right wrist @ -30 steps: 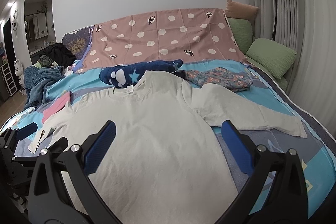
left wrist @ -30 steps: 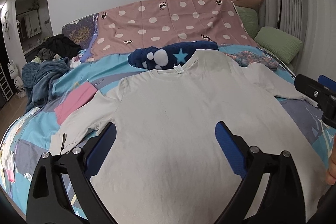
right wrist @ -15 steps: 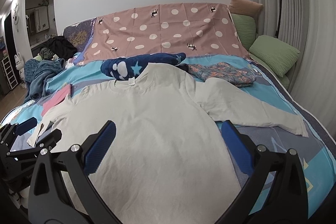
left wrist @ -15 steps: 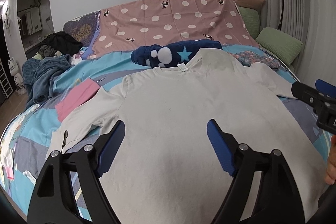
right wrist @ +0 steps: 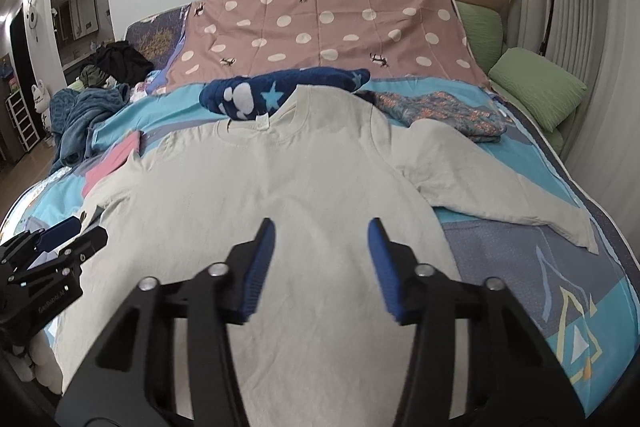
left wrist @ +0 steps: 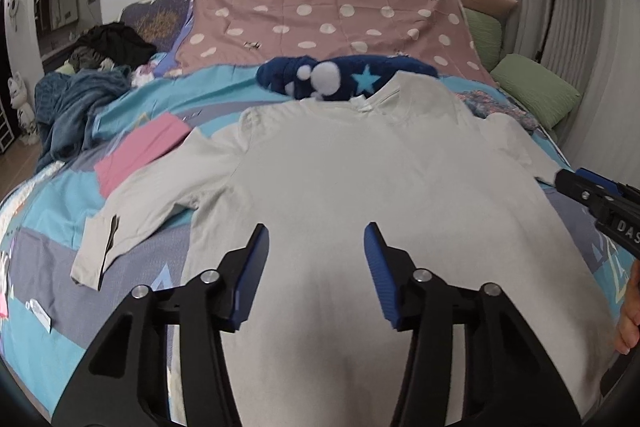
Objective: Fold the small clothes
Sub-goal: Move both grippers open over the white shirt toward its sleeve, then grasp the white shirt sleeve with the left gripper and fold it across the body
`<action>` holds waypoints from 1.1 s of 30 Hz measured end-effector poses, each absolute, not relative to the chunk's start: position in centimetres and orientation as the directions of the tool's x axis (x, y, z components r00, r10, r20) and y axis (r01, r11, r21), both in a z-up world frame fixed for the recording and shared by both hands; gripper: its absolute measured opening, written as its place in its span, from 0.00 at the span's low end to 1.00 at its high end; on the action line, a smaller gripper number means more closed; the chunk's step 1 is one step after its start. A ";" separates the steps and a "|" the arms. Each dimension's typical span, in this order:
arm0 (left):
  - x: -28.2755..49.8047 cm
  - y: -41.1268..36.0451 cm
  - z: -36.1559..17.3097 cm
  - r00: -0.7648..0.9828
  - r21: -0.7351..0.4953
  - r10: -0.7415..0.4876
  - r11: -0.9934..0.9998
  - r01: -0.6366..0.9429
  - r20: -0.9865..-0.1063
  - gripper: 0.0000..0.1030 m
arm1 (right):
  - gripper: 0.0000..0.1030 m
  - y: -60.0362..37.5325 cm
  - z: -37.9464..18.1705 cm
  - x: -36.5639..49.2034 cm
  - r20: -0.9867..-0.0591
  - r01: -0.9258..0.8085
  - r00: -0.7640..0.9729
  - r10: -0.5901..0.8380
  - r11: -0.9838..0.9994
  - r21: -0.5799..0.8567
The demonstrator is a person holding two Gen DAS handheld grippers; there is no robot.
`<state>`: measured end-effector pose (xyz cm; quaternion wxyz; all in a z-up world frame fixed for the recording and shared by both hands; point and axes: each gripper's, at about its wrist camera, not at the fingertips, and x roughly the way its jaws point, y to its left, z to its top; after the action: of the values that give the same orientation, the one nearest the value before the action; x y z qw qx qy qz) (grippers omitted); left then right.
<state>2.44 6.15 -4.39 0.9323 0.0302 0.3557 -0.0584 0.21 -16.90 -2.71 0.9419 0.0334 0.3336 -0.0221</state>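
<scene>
Item: beige long-sleeved shirt (left wrist: 360,187), one piece, spread flat and face-down on the bed (left wrist: 60,211), neck label uppermost, collar toward the headboard end. Both sleeves lie stretched outward: one over the grey and blue patches at the left side, the other (right wrist: 500,179) reaching toward the bed's right edge.

Left tool (left wrist: 316,267): fingers apart, blue pads facing each other, holding nothing. It hovers over the lower middle of the shirt body, and the cloth fills the gap between the fingers. Contact with the fabric cannot be told.

Right tool (right wrist: 322,263): fingers likewise apart, empty, poised above the lower middle of the shirt body, a little toward the right sleeve. In the left wrist view its tip shows at the right edge, near the base of the right sleeve. In the right wrist view the left tool shows at the left edge, near the left sleeve cuff.

Other contents of the bed:
- dark blue plush blanket (right wrist: 280,95) with white and light blue shapes, touching the collar and partly under it;
- floral folded garment (right wrist: 448,115), just beside the right sleeve;
- pink cloth (left wrist: 140,151), beside the left sleeve;
- pink dotted sheet (right wrist: 320,27) over the headboard;
- green pillows (right wrist: 536,91) at the right.
</scene>
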 end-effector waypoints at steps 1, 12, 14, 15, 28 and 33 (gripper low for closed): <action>2.6 6.8 -4.8 0.731 0.009 -0.075 0.994 0.111 -0.678 0.46 | 0.39 -16.9 -2.9 0.2 -0.633 0.062 0.774 -0.021 0.997 0.042; 7.4 22.1 -9.3 0.592 0.094 0.263 0.949 -0.300 -0.762 0.43 | 0.41 -17.5 -4.3 0.5 -0.660 0.085 0.748 -0.068 0.996 -0.006; 8.8 25.8 -10.3 0.551 0.100 0.303 0.925 -0.367 -0.778 0.44 | 0.43 -17.4 -4.4 0.5 -0.660 0.085 0.748 -0.069 0.996 -0.008; 9.5 27.4 -10.8 0.527 0.106 0.316 0.915 -0.388 -0.789 0.46 | 0.44 -17.5 -4.4 0.6 -0.661 0.085 0.747 -0.069 0.996 -0.008; 16.4 32.9 -17.7 0.402 0.102 0.248 0.931 -0.351 -0.882 0.56 | 0.52 -17.6 -5.4 1.3 -0.688 0.100 0.721 -0.082 0.995 -0.014; 16.6 34.3 -17.0 0.384 0.026 0.160 0.943 -0.333 -0.909 0.04 | 0.52 -17.6 -5.6 1.5 -0.694 0.099 0.716 -0.076 0.995 -0.006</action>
<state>16.58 34.27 -16.97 0.8279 -0.0806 0.5346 0.1489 1.46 -17.62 -5.62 0.9262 0.0157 0.3737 -0.0474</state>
